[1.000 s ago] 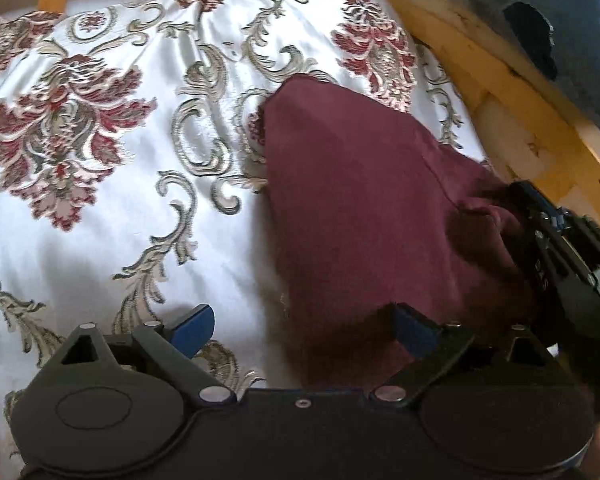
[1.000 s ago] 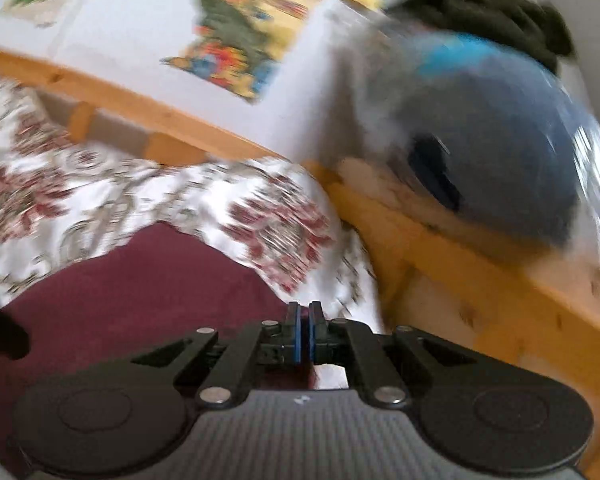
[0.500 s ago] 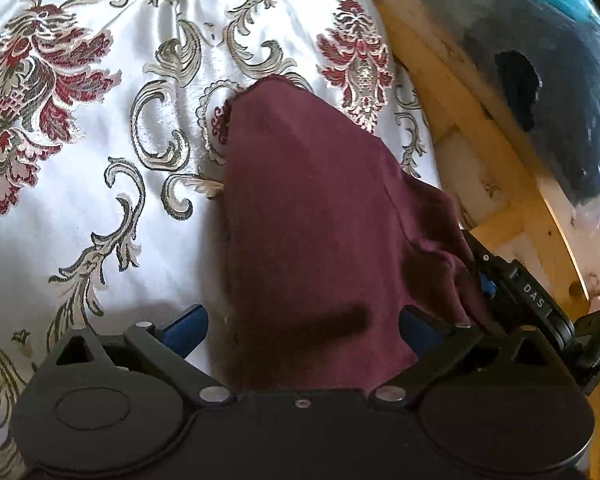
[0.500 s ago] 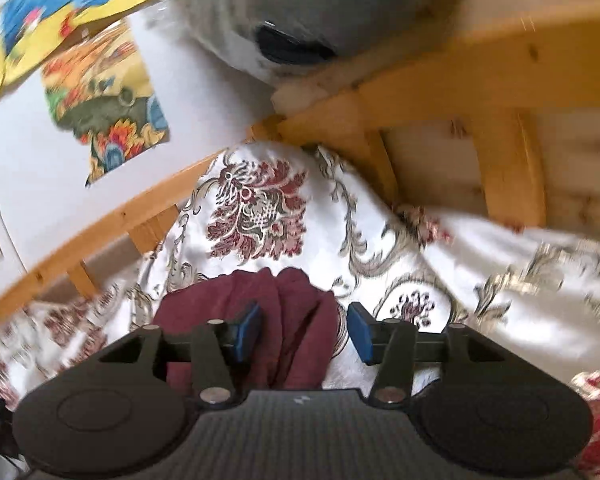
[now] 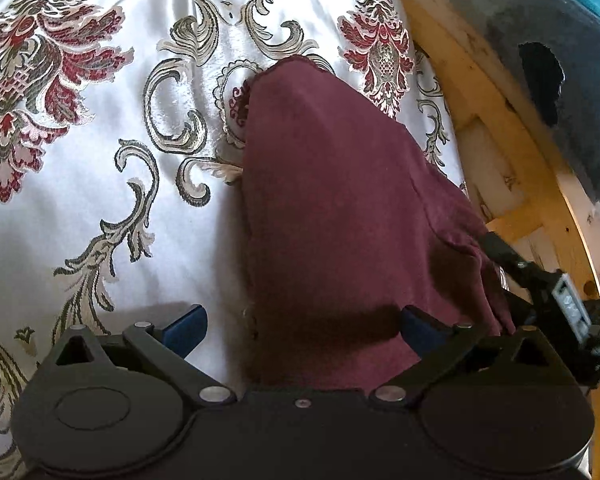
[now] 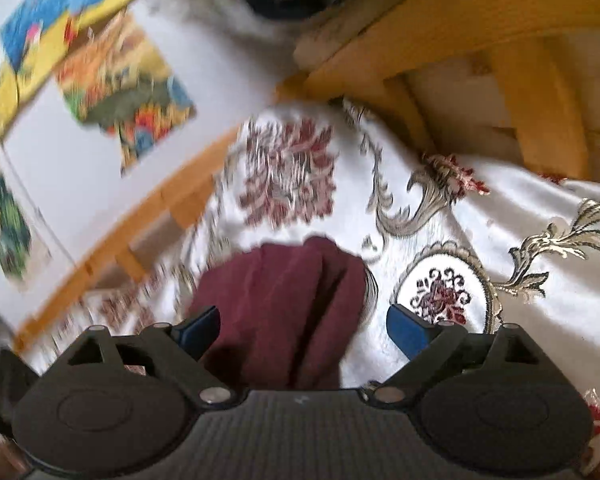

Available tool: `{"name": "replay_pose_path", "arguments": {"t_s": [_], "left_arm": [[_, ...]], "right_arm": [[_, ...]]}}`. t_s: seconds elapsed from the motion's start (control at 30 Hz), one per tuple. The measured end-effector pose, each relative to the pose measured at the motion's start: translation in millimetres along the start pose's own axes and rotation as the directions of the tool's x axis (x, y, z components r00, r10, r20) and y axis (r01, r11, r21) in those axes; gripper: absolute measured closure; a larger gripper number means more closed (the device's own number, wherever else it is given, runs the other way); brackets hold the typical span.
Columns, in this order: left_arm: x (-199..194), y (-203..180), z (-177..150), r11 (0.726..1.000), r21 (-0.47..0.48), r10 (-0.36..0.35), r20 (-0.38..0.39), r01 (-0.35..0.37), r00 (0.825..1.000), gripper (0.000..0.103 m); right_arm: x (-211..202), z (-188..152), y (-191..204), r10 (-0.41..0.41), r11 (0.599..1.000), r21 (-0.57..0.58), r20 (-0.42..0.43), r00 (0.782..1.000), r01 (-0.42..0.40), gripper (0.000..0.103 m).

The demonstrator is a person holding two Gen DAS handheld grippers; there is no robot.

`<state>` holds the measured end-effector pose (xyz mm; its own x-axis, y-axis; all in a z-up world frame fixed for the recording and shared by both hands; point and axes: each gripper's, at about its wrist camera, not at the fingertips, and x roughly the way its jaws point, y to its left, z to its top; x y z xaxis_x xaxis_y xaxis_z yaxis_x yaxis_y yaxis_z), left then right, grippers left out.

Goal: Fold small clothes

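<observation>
Maroon garment (image 5: 340,208) lies flat on the floral bedspread (image 5: 100,160), long axis running straight ahead from the L gripper (image 5: 302,322), whose fingers are spread wide w/ the near hem between them, not pinched. R gripper (image 6: 302,326) has just been opening; its jaws now released, bunched cloth end (image 6: 288,300) sits between them, nearer its left finger, untouched. R looks closer to that bunched side; likely next regrasp there.

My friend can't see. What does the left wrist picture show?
A dark red cloth lies folded on a white bedspread with red and gold flowers. The left gripper hangs over its near edge with jaws wide open, gripping nothing. A wooden bed frame runs along the right.
</observation>
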<state>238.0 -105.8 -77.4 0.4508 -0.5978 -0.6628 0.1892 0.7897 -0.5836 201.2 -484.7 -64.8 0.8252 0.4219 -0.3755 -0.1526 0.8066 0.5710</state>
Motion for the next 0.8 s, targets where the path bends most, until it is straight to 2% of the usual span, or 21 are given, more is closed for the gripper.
{"name": "replay_pose_path", "arguments": {"t_s": [0.13, 0.23, 0.33, 0.4, 0.5, 0.57, 0.63, 0.73, 0.8], "left_arm": [[0, -1, 3, 1.000, 0.021, -0.014, -0.007, 0.014, 1.000, 0.001], [2, -7, 4, 0.998, 0.050, -0.034, -0.017, 0.035, 0.999, 0.001], [7, -14, 3, 0.995, 0.086, -0.037, -0.030, 0.039, 0.999, 0.001], [11, -17, 2, 0.995, 0.095, -0.031, -0.037, 0.035, 0.999, 0.001], [16, -20, 3, 0.995, 0.101, -0.005, -0.025, 0.007, 1.000, 0.003], [15, -22, 3, 0.992, 0.114, 0.058, 0.033, -0.061, 0.998, 0.004], [15, -20, 5, 0.993, 0.105, 0.052, 0.052, -0.057, 0.997, 0.006], [15, -16, 8, 0.997, 0.074, 0.028, 0.046, -0.031, 0.999, 0.015], [15, -18, 9, 0.995, 0.093, 0.014, 0.044, -0.018, 0.999, 0.026]], "right_arm": [[6, 4, -6, 0.063, 0.998, 0.028, -0.020, 0.998, -0.062, 0.008], [17, 9, -6, 0.048, 0.999, 0.013, -0.061, 0.997, -0.047, 0.011], [21, 8, -8, 0.013, 1.000, 0.024, -0.074, 0.997, -0.011, 0.025], [19, 7, -10, 0.017, 0.999, 0.045, -0.072, 0.997, -0.014, 0.039], [16, 4, -9, 0.039, 0.998, 0.046, -0.061, 0.997, -0.037, 0.047], [15, 2, -10, 0.057, 0.998, 0.040, -0.049, 0.997, -0.055, 0.050], [15, 2, -13, 0.065, 0.997, 0.054, -0.039, 0.997, -0.063, 0.054], [14, 0, -10, 0.053, 0.998, 0.042, -0.029, 0.998, -0.052, 0.062], [14, -2, -5, 0.038, 0.999, 0.026, -0.015, 0.999, -0.037, 0.066]]}}
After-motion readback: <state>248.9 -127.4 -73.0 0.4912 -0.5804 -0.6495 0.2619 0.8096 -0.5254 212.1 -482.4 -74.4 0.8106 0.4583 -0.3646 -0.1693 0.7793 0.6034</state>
